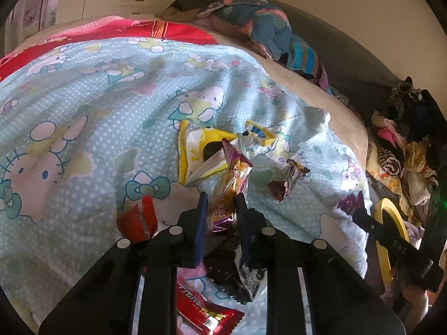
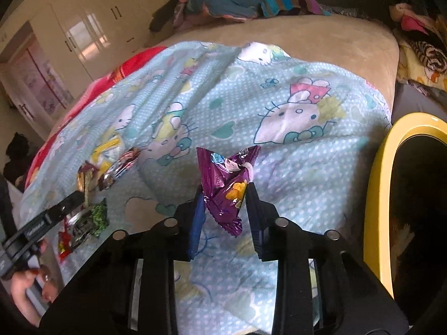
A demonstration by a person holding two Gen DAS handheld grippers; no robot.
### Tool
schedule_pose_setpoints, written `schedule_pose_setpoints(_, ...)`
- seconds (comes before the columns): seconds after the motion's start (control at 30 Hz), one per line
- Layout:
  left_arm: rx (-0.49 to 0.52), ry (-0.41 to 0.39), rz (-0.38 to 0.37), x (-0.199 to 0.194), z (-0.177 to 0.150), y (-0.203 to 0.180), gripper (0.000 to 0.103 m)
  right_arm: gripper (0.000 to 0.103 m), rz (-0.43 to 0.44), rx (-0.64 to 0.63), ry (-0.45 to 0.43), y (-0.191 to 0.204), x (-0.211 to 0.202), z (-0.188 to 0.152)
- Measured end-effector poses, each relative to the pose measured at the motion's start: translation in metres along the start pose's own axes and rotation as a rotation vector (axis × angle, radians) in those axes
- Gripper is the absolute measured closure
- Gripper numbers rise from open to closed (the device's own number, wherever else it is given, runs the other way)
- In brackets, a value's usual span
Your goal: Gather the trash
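Observation:
On the light-blue cartoon-cat blanket [image 1: 97,106] lie several snack wrappers. My left gripper [image 1: 222,198] is shut on a gold and purple wrapper [image 1: 232,181] that stands up between its pads. Around it lie a yellow-white wrapper [image 1: 195,153], a brown one [image 1: 287,184], a red one [image 1: 139,217] and a dark one [image 1: 232,273]. My right gripper [image 2: 225,192] is shut on a crumpled purple wrapper [image 2: 226,173], held just above the blanket. A yellow-rimmed bin [image 2: 382,184] with a dark inside stands right beside it, at the bed's edge.
Folded clothes [image 1: 265,28] are heaped at the far end of the beige bed [image 2: 321,39], and more clothes and soft toys [image 1: 405,128] are piled to the right. White wardrobes [image 2: 92,28] line the far wall. A hand [image 2: 25,293] holds the left gripper's handle.

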State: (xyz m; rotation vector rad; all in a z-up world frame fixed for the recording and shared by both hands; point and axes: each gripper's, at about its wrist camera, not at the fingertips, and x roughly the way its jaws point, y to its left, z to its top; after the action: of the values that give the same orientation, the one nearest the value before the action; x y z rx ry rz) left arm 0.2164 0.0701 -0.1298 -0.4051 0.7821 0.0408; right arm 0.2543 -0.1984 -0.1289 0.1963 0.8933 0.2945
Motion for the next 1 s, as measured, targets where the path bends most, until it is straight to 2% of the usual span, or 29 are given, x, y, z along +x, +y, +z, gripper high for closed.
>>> schedule_pose_setpoints(0.53,-0.007,-0.11,-0.072,-0.038,0.017,-0.011,0.094,0.081,0.068,-0.063,-0.067,0.015,-0.036,-0.015)
schedule_pose_setpoints(0.73,0.003,-0.12,-0.1,-0.046,0.018,-0.018,0.094,0.081,0.078,-0.067,-0.078,0.016,-0.046,-0.019)
schedule_pose_setpoints(1.0,0.041,-0.136,-0.175,-0.062,0.019,-0.045,0.094,0.081,0.07,-0.052,-0.136,0.004,-0.071,-0.014)
